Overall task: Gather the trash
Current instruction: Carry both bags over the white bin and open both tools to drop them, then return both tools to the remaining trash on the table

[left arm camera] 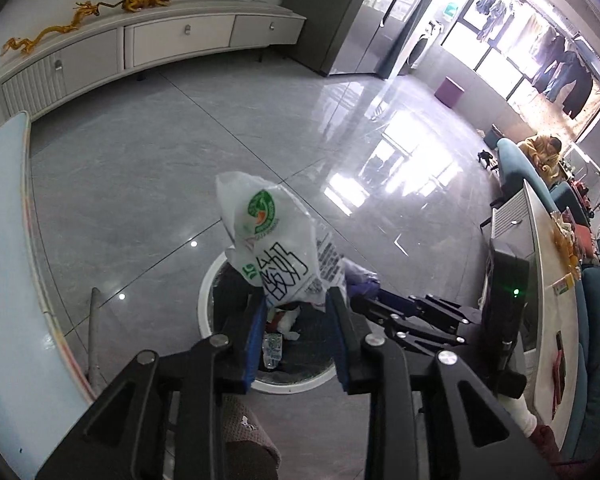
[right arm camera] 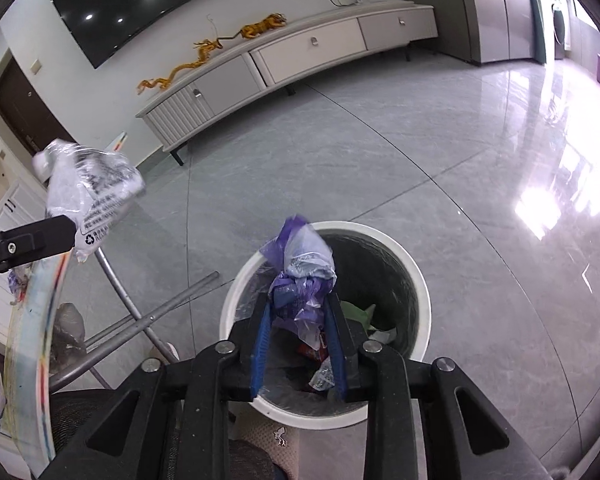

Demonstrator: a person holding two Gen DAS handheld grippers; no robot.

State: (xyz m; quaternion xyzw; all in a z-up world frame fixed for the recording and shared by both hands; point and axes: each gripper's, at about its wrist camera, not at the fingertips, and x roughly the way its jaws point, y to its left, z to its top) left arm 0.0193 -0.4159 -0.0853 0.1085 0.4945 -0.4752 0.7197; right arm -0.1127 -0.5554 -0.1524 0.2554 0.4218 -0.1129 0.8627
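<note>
Blue pads of my left gripper sit on a white printed plastic bag, jaws narrow, the bag standing up toward twelve o'clock over the white-rimmed bin. Right gripper, jaws narrow too, pinches a crumpled purple bag over the same bin's near rim. Risk, as I judge it: both bags are light and springy, and the white one reaches out past the rim, so a release from here could let it drift onto the grey floor. Bin mouth lies directly below both grippers.
</note>
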